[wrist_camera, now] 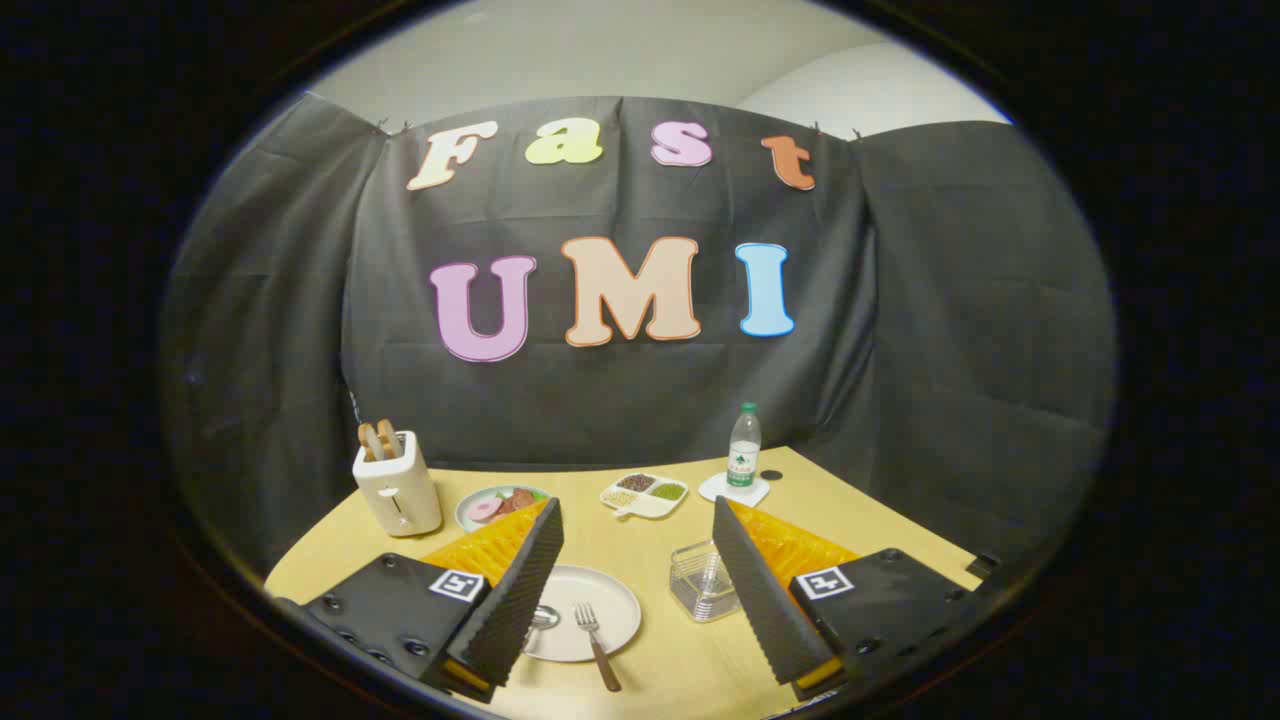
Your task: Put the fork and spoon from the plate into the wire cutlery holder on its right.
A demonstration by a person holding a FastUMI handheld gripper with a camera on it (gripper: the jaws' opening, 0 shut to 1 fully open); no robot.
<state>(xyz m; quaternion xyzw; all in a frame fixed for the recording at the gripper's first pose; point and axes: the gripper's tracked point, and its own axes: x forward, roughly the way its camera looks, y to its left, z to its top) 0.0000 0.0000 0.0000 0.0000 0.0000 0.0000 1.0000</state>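
Observation:
A white round plate (590, 605) lies on the yellow table between my fingers, closer to the left one. A fork (596, 640) with a brown handle rests on the plate, its tines pointing away and its handle sticking out over the near rim. The spoon (541, 618) lies at the plate's left side, partly hidden behind my left finger. The wire cutlery holder (702, 580) stands to the right of the plate, just beside my right finger. My gripper (640, 675) hangs above the table, open wide, with nothing between its fingers.
Beyond the plate stand a white toaster (397, 485) with bread slices, a small plate of food (497, 505), a divided dish (645, 495) of grains and a water bottle (744, 450) on a white coaster. Black cloth walls close the table's far sides.

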